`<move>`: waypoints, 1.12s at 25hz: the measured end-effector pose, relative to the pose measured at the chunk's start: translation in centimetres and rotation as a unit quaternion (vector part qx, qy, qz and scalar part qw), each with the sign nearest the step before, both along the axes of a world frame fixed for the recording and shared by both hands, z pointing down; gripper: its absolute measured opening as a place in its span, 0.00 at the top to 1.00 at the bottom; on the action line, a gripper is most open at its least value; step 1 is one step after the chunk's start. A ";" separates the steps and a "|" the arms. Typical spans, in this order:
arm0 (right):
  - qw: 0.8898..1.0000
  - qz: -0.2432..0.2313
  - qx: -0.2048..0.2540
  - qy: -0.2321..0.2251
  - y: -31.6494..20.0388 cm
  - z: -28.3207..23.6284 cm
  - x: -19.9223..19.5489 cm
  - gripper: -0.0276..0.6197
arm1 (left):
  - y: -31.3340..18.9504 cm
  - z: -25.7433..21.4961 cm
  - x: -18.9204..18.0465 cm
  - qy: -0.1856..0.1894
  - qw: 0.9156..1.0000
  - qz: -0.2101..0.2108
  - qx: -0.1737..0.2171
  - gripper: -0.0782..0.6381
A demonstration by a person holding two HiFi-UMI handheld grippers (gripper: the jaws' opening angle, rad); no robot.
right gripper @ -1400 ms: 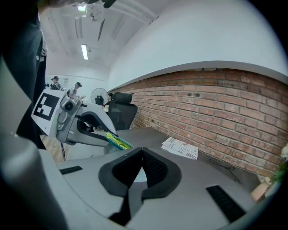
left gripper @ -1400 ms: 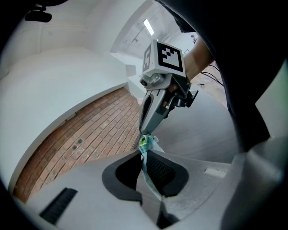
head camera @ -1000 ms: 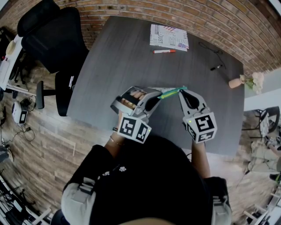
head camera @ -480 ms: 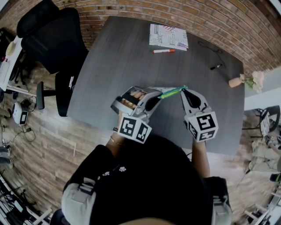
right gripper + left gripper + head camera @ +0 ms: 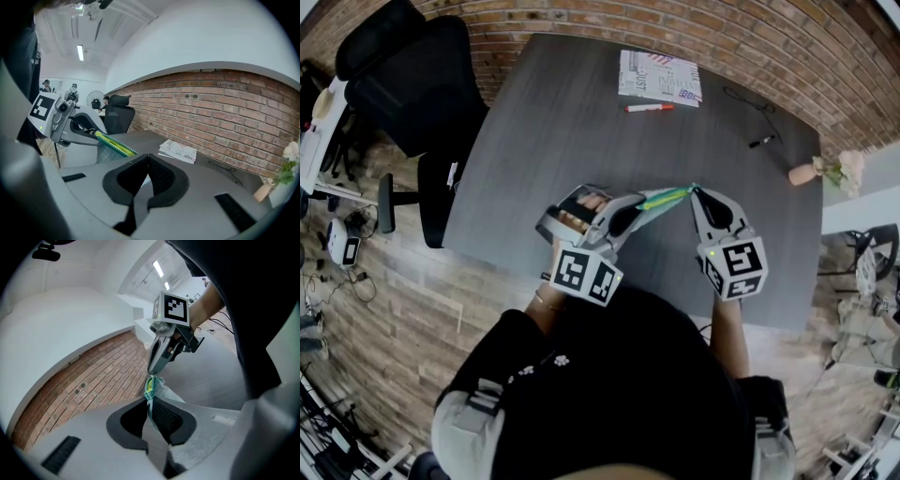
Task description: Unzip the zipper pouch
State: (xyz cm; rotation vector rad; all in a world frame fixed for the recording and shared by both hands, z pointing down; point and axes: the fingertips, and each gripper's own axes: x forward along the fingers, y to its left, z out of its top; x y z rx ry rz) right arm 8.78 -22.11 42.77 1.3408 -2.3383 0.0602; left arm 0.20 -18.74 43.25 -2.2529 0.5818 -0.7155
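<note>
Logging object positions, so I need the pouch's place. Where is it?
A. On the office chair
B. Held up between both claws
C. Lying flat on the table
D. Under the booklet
B: the pouch spans the gap between the left claw and the right claw, each shut on one end of it.

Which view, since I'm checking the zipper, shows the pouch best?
The right gripper view: the pouch shows its green-yellow zipper edge lengthwise, with mesh below. The head view shows only a thin strip; the left gripper view sees it end-on and bunched.
</note>
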 end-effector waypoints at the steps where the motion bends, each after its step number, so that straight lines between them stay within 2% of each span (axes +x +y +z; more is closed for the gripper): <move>1: 1.000 0.002 0.000 0.002 0.0 0.0 0.1 0.95 | 0.0 0.0 0.0 0.000 1.000 0.000 0.000 0.85; 4: 1.000 0.018 -0.004 0.009 0.0 0.0 0.8 0.95 | 0.1 -0.1 -0.1 0.002 1.000 0.000 0.001 0.85; 28: 0.999 0.048 0.001 0.012 -0.4 0.2 3.7 0.95 | -0.1 0.0 -0.4 0.009 1.000 -0.003 -0.007 0.85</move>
